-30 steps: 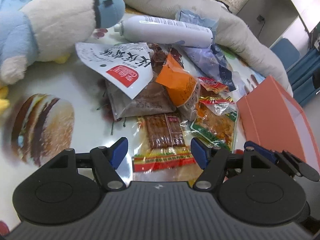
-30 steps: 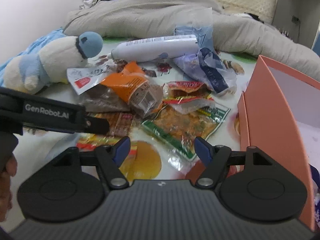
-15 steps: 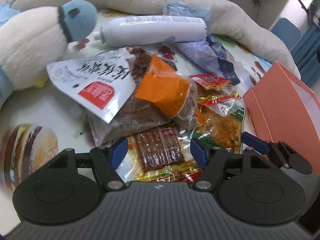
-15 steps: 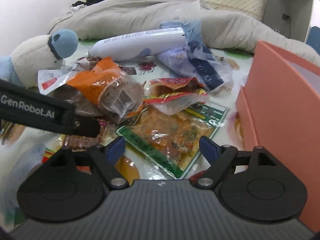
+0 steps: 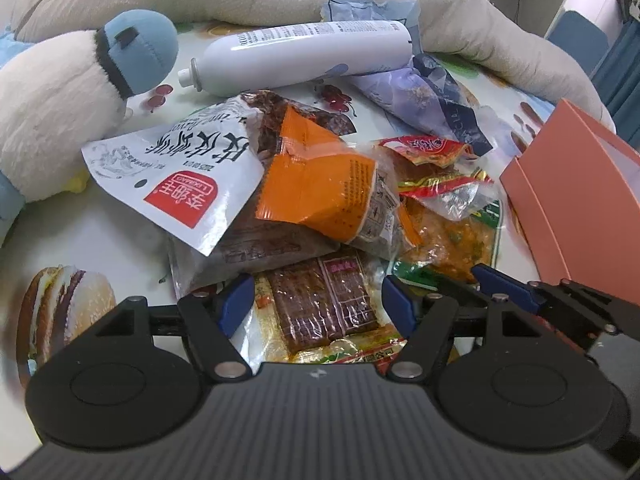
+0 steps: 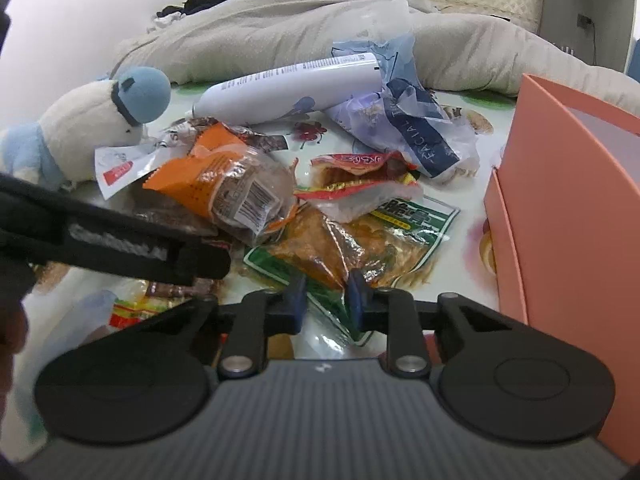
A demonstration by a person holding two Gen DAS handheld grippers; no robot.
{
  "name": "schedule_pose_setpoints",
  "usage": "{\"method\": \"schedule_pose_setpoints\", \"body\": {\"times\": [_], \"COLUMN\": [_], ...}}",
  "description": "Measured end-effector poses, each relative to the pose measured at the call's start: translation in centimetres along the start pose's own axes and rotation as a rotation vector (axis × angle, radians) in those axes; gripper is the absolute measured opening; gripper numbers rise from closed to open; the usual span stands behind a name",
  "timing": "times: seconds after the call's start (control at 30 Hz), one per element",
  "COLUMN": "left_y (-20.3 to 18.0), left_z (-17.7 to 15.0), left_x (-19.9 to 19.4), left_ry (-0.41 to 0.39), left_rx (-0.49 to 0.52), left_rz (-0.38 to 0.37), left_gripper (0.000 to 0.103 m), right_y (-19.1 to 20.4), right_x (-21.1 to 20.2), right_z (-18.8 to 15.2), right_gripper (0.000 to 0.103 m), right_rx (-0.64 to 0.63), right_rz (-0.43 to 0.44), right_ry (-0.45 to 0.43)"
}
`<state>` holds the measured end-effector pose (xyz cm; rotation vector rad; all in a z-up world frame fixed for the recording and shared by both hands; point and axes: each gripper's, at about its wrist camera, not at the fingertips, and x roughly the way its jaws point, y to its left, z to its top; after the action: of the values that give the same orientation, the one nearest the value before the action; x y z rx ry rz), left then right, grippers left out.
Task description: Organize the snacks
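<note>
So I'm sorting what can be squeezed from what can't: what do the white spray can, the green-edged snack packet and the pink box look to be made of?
White spray can: probably painted metal; smooth, rigid cylinder with a soft sheen.
Green-edged snack packet: thin glossy plastic film; it crinkles, glints and shows the food through it.
Pink box: likely matte cardboard; flat, stiff walls with no shine.

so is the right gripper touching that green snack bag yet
Touching. In the right wrist view the right gripper has just been closing its jaws, and both blue pads now pinch the near edge of the green snack bag, with no gap visible.
</note>
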<state>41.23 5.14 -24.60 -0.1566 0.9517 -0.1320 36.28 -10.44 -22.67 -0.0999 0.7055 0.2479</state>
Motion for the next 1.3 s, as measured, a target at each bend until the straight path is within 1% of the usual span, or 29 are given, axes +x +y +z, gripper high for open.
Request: {"method": "schedule_pose_setpoints", "body": {"times": [0.13, 0.2, 0.23, 0.33, 0.37, 0.4, 0.43, 0.47, 0.53, 0.63, 0.8, 1.03, 1.23, 1.3], "left_y": [-0.9, -1.3, -1.2, -1.3, -1.2, -1.2, -1.0, -0.5, 0.1, 0.2, 0.6, 1.0, 0.8, 0.6], "left_z": [-0.3, -0.6, -0.7, -1.0, -1.2, -1.4, -1.4, -1.5, -2.2, -3.5, -6.0, -11.5, -16.1, -17.0], "left_x": [0.3, 0.3, 0.1, -0.3, -0.6, -1.0, -1.3, -1.6, -2.2, -3.2, -5.1, -8.7, -12.3, -13.2], "left_ry": [-0.007, -0.014, -0.017, -0.023, -0.028, -0.041, -0.037, -0.029, -0.014, -0.007, 0.007, 0.038, 0.034, 0.034], "left_rx": [0.058, 0.093, 0.087, 0.083, 0.083, 0.082, 0.072, 0.045, 0.033, 0.038, 0.004, -0.028, -0.048, -0.063], "left_rz": [0.039, 0.066, 0.057, 0.063, 0.069, 0.093, 0.089, 0.072, 0.045, 0.048, 0.025, 0.01, -0.012, -0.018], "left_gripper": [0.074, 0.068, 0.064, 0.058, 0.039, 0.029, 0.009, 0.007, 0.006, 0.005, 0.005, 0.004, 0.004, 0.004], "right_y": [0.1, 0.2, 0.2, 0.3, 0.4, 0.5, 0.5, 0.6, 0.8, 1.4, 2.7, 4.8, 6.0, 6.3], "right_x": [-0.7, -1.2, -1.4, -2.1, -2.4, -2.6, -2.9, -3.2, -3.7, -4.7, -7.0, -11.1, -14.5, -15.4], "right_z": [-0.5, -0.8, -1.0, -1.5, -1.6, -1.8, -1.9, -2.1, -2.6, -3.4, -5.0, -8.0, -10.9, -11.6], "right_gripper": [0.024, 0.024, 0.024, 0.024, 0.024, 0.023, 0.023, 0.023, 0.023, 0.023, 0.023, 0.023, 0.024, 0.024], "right_rx": [-0.008, -0.013, -0.011, -0.008, -0.012, -0.015, -0.016, -0.018, -0.027, -0.05, -0.086, -0.14, -0.19, -0.21], "right_rz": [-0.01, -0.015, -0.015, -0.015, -0.017, -0.02, -0.016, -0.014, -0.008, -0.003, 0.008, 0.037, 0.053, 0.051], "right_ry": [0.003, 0.007, 0.008, 0.014, 0.017, 0.02, 0.023, 0.026, 0.034, 0.043, 0.059, 0.081, 0.081, 0.082]}}
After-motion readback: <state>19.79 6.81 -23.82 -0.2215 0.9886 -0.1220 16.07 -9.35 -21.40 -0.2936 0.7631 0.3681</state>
